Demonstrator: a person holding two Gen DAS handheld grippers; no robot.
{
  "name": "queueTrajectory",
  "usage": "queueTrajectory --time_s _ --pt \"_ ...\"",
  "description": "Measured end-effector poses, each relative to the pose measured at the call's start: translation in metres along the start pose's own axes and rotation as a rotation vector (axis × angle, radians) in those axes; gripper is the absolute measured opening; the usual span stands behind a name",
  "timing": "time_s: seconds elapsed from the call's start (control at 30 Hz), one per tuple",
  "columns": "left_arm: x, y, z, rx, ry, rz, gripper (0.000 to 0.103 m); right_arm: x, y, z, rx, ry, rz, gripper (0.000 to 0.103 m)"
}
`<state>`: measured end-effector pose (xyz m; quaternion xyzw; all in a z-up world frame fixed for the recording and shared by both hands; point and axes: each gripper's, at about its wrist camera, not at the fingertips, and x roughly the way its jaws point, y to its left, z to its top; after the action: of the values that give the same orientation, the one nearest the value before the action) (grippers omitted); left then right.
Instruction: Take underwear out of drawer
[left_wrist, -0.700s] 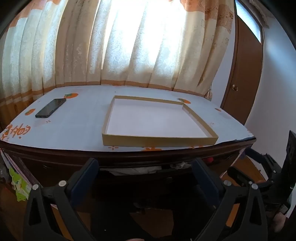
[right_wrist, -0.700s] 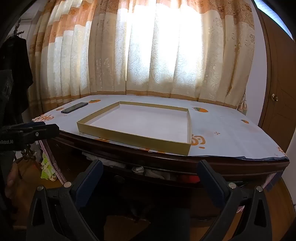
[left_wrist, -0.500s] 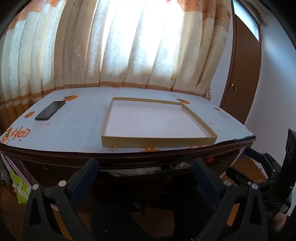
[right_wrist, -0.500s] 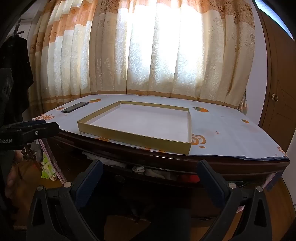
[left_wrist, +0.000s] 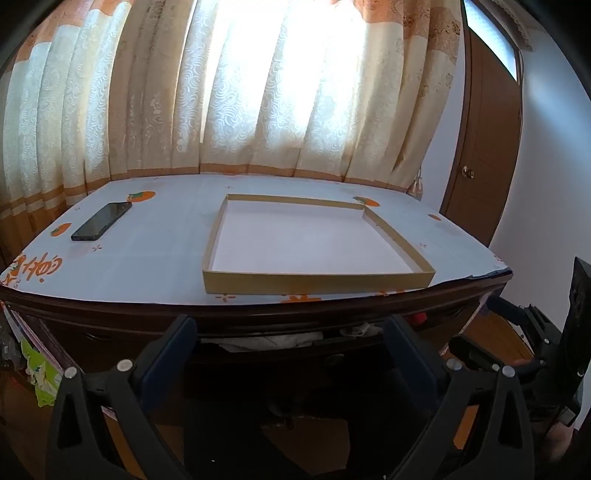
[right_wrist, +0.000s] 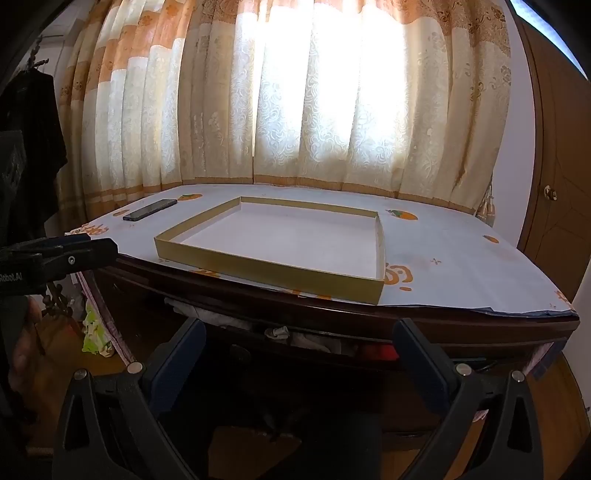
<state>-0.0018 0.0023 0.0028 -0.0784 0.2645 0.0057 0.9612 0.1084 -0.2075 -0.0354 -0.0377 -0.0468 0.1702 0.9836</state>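
A dark wooden drawer (left_wrist: 295, 350) under the tabletop stands slightly open. Pale cloth (left_wrist: 273, 339) shows in its gap, with more cloth (right_wrist: 277, 332) and something red (right_wrist: 380, 350) in the right wrist view. Which piece is the underwear I cannot tell. My left gripper (left_wrist: 291, 328) is open and empty, in front of the drawer gap. My right gripper (right_wrist: 299, 332) is open and empty, also facing the drawer. Each gripper shows in the other's view, the right one (left_wrist: 517, 332) and the left one (right_wrist: 74, 254).
A shallow gold-edged cardboard tray (left_wrist: 314, 284) lies on the table's white orange-print cover (left_wrist: 147, 251). A black phone (left_wrist: 101, 220) lies at the left. Curtains (left_wrist: 258, 92) hang behind, and a brown door (left_wrist: 480, 147) is at the right. Green clutter (left_wrist: 37, 373) sits low left.
Both views have shifted very slightly; the left camera has risen a little. Both grippers stay open and nothing has been grasped.
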Motion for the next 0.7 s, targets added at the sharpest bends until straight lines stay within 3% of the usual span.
queueTrajectory --time_s 0.7 --pt "-0.002 -0.0009 -0.0004 0.006 -0.005 0.001 0.103 0.0045 0.003 -0.0048 -0.013 0.023 -0.001 0.102"
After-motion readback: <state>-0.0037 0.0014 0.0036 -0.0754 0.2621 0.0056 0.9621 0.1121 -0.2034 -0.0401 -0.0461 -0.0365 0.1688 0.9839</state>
